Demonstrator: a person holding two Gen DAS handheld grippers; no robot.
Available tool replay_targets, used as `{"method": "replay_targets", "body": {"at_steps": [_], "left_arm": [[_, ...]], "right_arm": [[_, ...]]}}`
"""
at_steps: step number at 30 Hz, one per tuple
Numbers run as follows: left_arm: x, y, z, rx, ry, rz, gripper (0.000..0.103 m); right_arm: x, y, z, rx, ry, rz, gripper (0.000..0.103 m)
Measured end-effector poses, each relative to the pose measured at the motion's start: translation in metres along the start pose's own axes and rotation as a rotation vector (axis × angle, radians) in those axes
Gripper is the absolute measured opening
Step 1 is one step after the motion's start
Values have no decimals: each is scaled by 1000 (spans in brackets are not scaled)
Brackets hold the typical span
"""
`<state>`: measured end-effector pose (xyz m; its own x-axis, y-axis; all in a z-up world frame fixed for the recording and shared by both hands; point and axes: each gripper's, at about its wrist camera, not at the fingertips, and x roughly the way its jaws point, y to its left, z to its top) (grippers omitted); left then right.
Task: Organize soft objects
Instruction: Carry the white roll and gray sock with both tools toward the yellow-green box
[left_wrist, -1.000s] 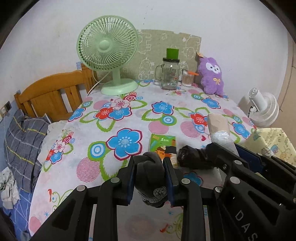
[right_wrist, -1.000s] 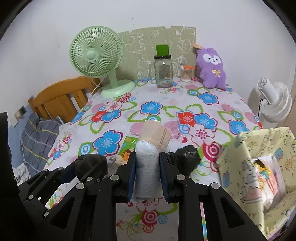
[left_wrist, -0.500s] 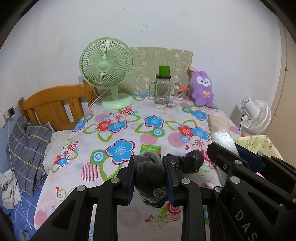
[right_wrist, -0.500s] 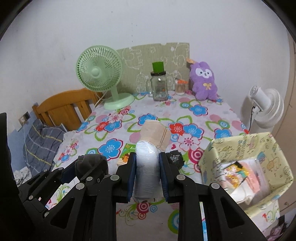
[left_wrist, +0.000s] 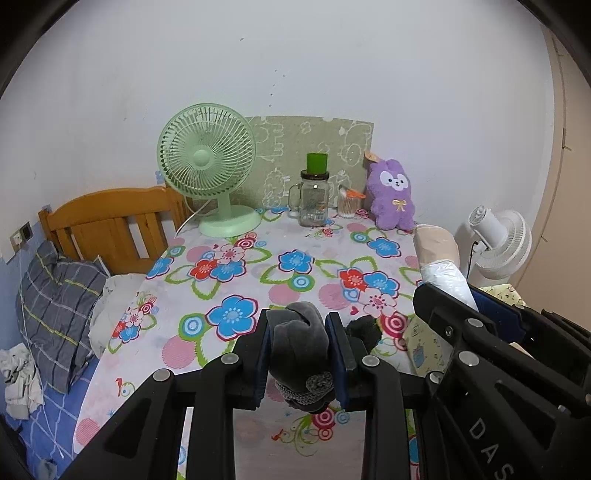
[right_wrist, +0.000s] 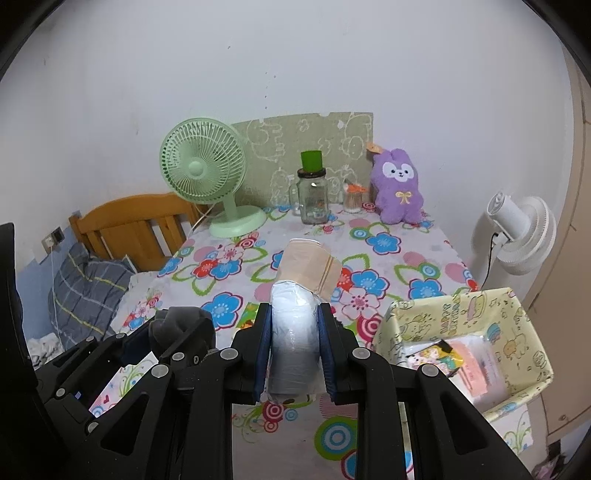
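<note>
Left wrist view: the left gripper (left_wrist: 299, 334) clamps a rolled grey sock (left_wrist: 298, 341), angled down above the flowered tablecloth (left_wrist: 258, 273). Beside it the right gripper (right_wrist: 294, 325) squeezes a plastic-wrapped beige roll (right_wrist: 295, 306), just left of the yellow cloth box (right_wrist: 458, 314). Farther back stand the green fan (left_wrist: 207, 162) and purple plush (left_wrist: 393, 194).

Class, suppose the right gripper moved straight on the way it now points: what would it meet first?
Probably the floral tablecloth, just beyond the wrapped roll that the right gripper holds; the glass jar stands farther along. Depth is uncertain.
</note>
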<state>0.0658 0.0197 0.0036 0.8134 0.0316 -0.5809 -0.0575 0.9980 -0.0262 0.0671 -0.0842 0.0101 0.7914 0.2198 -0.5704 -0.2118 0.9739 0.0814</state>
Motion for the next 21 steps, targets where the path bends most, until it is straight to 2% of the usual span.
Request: {"method": "replay_targets", "body": {"at_steps": [21], "left_arm": [[-2, -57, 9, 53, -19, -59, 27]], "right_arm": [[-15, -55, 7, 19, -27, -46, 28]]}}
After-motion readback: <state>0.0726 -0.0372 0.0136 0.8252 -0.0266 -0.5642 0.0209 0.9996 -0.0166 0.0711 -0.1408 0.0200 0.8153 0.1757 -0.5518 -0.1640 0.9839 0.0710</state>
